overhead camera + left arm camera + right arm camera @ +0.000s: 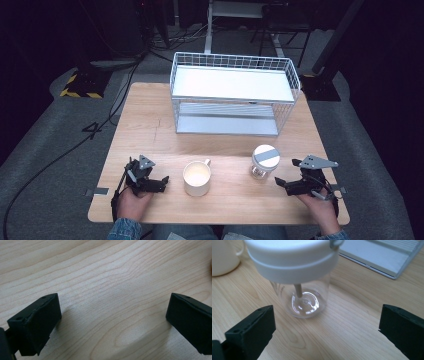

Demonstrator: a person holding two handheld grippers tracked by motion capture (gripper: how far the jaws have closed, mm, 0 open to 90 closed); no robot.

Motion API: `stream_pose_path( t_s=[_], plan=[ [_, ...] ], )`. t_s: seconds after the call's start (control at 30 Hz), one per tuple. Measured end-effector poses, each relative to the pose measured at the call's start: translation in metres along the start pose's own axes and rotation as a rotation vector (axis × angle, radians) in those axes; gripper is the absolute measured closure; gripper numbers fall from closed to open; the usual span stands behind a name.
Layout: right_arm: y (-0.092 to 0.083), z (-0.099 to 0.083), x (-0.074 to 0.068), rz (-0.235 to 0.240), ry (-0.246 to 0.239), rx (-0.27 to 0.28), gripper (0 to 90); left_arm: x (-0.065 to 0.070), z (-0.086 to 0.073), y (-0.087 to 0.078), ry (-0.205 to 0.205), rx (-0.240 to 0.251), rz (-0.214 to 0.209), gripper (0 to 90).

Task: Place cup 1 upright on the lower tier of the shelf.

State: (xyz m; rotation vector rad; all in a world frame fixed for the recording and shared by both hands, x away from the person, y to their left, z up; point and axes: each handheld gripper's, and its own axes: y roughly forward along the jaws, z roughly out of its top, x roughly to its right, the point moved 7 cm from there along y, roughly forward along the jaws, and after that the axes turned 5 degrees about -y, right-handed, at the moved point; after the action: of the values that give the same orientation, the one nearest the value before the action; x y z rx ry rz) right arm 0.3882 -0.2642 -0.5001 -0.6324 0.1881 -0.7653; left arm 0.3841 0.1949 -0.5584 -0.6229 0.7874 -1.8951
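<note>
Jar: a clear plastic jar with a white lid stands upright at lower right of centre in the high view, on bare counter; in the right gripper view it sits in the upper middle, straight ahead of the fingers, which reads as the thing lined up to be taken.
Jar contents: a thin pale stick hangs from the lid inside; otherwise it looks empty.
Right gripper: the right gripper rests low at the lower right of the high view, aimed leftward at the jar, near it but apart.
Right fingers: spread wide, one black pad at lower left and one at lower right, nothing between them, a gap ample for the jar's body.
Mug: a cream mug stands just left of the jar, handle turned away toward the rack; it lies between the two grippers, within either hand's reach.
Left gripper: the left gripper sits at lower left, pointing toward the mug, apart from it.
Left fingers: spread wide over plain wood, gripping nothing.
Rack: a white wire rack with two shelves stands at the far edge, its open front facing the person, likely the place for both vessels.
</note>
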Motion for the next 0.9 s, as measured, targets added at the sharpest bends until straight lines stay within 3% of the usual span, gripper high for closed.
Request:
stream_pose_path(
  t_s=[0.37,0.9],
  plan=[
    [0.015,0.021,-0.012,0.057,-0.007,0.035,0.0,0.0,0.0,0.0,0.0,-0.002,-0.001,0.4],
    [0.039,0.039,-0.018,0.089,-0.005,0.073,0.0,0.0,0.0,0.0,0.0,0.0,0.0,0.4]
  ],
)
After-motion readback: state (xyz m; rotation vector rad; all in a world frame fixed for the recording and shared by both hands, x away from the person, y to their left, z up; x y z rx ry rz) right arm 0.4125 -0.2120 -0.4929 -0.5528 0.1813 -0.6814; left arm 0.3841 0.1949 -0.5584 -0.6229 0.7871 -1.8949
